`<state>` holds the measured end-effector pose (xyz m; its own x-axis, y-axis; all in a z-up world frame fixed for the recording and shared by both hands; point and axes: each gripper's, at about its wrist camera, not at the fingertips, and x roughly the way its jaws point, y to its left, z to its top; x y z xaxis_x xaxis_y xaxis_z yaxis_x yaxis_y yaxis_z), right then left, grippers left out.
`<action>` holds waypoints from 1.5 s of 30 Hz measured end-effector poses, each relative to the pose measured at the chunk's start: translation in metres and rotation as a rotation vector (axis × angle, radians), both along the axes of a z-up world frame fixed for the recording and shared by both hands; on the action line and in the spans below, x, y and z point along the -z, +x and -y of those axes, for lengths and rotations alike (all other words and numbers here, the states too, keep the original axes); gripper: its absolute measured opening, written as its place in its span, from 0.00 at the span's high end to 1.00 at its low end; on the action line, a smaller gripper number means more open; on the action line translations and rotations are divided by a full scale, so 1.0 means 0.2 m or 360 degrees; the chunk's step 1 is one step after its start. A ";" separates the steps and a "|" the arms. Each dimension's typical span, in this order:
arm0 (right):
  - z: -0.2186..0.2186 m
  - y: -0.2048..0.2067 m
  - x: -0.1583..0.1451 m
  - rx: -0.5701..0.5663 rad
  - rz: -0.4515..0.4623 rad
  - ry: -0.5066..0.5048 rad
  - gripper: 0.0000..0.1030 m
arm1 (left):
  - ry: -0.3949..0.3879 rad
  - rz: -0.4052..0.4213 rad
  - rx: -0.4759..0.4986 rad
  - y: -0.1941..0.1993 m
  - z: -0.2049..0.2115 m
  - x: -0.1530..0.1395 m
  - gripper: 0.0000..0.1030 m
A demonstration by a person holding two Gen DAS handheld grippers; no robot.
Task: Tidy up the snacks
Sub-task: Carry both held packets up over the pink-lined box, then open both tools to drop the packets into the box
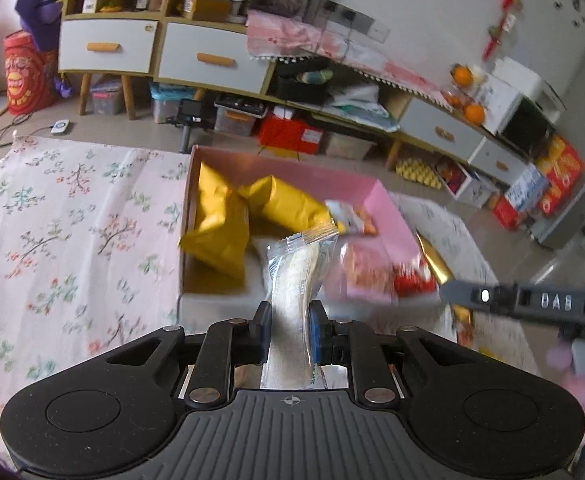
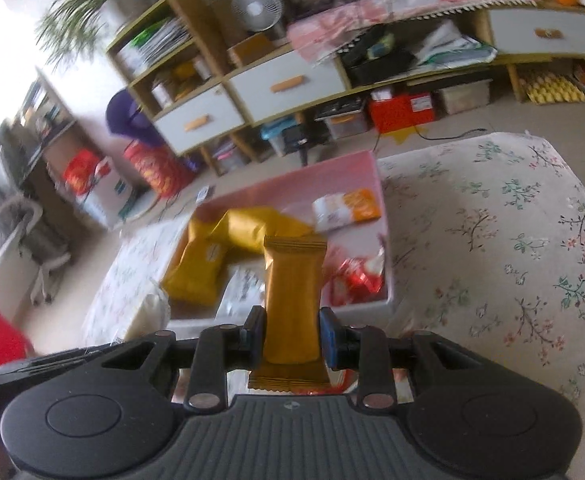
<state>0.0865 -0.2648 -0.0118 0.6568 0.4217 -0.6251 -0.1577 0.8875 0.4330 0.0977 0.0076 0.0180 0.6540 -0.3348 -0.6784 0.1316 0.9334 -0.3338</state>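
We saw the box [image 1: 388,216] on the tablecloth [image 1: 72,220], snack packets [image 1: 216,224] inside it, the cabinet [image 1: 164,52] behind across the floor, and bins [image 1: 106,98] beneath that cabinet.

A floral-clothed worktop [image 1: 64,216] carries one thing directly — a pink box [image 1: 388,216] near its far edge.

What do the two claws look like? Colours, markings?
Both match: left claw and right claw are matte black, with a ribbed grey centre plate bearing a crosshair mark, round side discs, silver rivets and blue pads. The right claw's side reads "DAB" in the left view.
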 end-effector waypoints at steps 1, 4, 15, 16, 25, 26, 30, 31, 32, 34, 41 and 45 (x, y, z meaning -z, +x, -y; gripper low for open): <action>0.01 0.02 0.01 0.0020 -0.0002 0.0026 0.89 | -0.0012 -0.0007 -0.0014 0.03 0.01 0.00 0.84; 0.05 0.06 0.02 0.0065 0.0002 0.0086 0.89 | -0.0025 -0.0028 -0.0054 0.13 0.04 0.03 0.84; 0.06 0.16 0.09 0.0147 -0.0022 0.0181 0.89 | -0.0033 -0.0036 -0.0166 0.30 0.07 0.14 0.84; 0.06 0.16 0.10 0.0151 -0.0029 0.0184 0.89 | -0.0028 -0.0030 -0.0174 0.31 0.06 0.15 0.84; 0.06 0.17 0.12 0.0156 -0.0034 0.0200 0.86 | -0.0055 -0.0022 -0.0233 0.37 0.00 0.21 0.83; 0.06 0.17 0.12 0.0158 -0.0039 0.0206 0.84 | -0.0056 -0.0020 -0.0232 0.38 0.00 0.21 0.82; 0.07 0.17 0.11 0.0169 -0.0028 0.0216 0.81 | -0.0100 -0.0006 -0.0220 0.37 -0.03 0.21 0.79; 0.07 0.17 0.11 0.0169 -0.0027 0.0216 0.77 | -0.0114 -0.0009 -0.0205 0.37 -0.03 0.21 0.78; 0.07 0.17 0.10 0.0167 -0.0023 0.0213 0.74 | -0.0117 -0.0009 -0.0180 0.36 -0.03 0.20 0.76; 0.06 0.16 0.10 0.0164 -0.0017 0.0211 0.72 | -0.0097 -0.0009 -0.0153 0.35 -0.03 0.19 0.73; 0.03 0.14 0.06 0.0132 0.0010 0.0180 0.58 | -0.0074 0.0015 -0.0101 0.28 -0.05 0.12 0.49; 0.03 0.12 0.04 0.0124 0.0014 0.0183 0.46 | -0.0043 -0.0016 -0.0086 0.21 -0.07 0.08 0.33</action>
